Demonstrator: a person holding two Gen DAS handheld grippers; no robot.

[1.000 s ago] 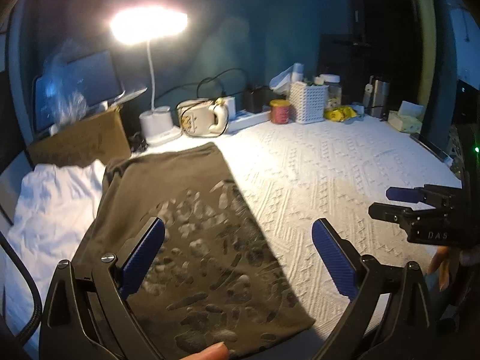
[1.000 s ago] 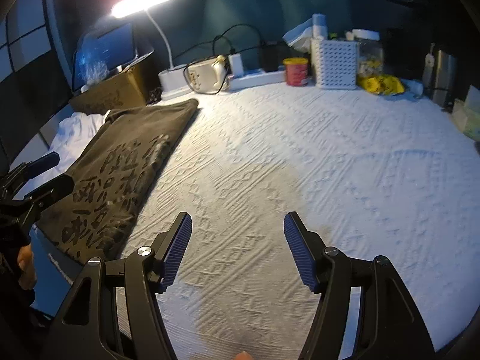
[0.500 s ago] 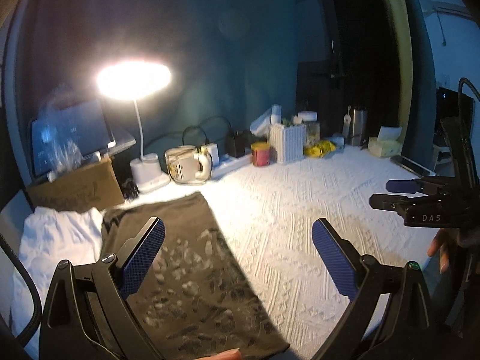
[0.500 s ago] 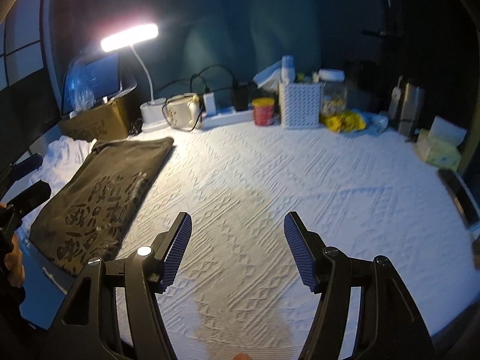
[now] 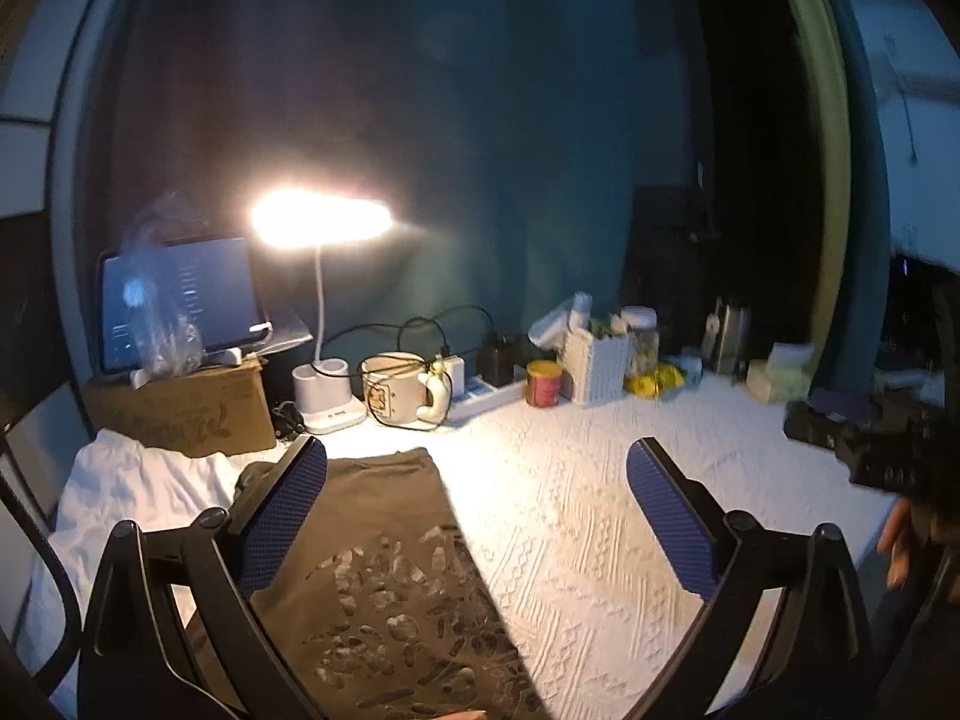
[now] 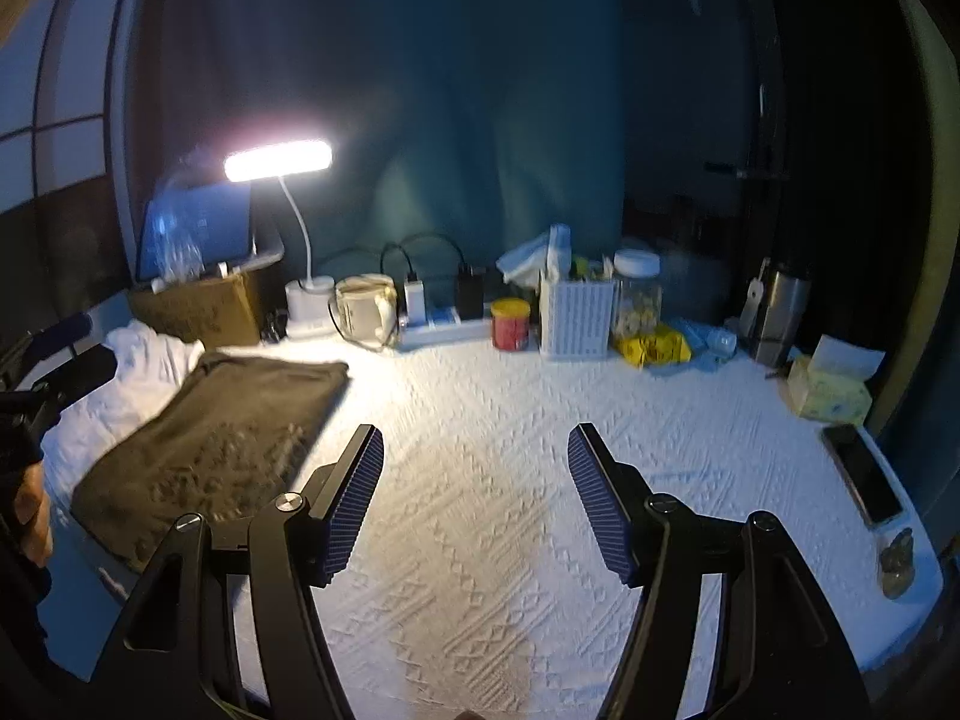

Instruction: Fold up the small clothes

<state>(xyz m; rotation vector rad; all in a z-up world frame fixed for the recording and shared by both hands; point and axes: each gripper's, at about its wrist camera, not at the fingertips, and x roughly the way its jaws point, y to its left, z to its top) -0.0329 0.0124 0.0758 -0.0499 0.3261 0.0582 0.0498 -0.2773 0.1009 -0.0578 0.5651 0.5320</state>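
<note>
A folded dark olive garment (image 5: 384,564) with a pale print lies flat on the white textured cover (image 5: 600,510), at the left. It also shows in the right wrist view (image 6: 210,444). A white garment (image 5: 120,492) lies crumpled beside it on the left, also in the right wrist view (image 6: 138,372). My left gripper (image 5: 474,516) is open and empty, raised above the olive garment's right edge. My right gripper (image 6: 474,498) is open and empty, raised above the bare cover (image 6: 540,420) to the right of the garment.
A lit desk lamp (image 5: 321,222), a cardboard box (image 5: 180,414), a mug (image 5: 396,387), a power strip (image 5: 486,390), a red tin (image 5: 543,384) and a white basket (image 5: 594,369) line the back. A tissue box (image 6: 831,390) and a phone (image 6: 864,474) sit at the right edge.
Both grippers have lifted and drawn back from the surface, so more wall shows. Both stay open. The olive garment has not moved.
</note>
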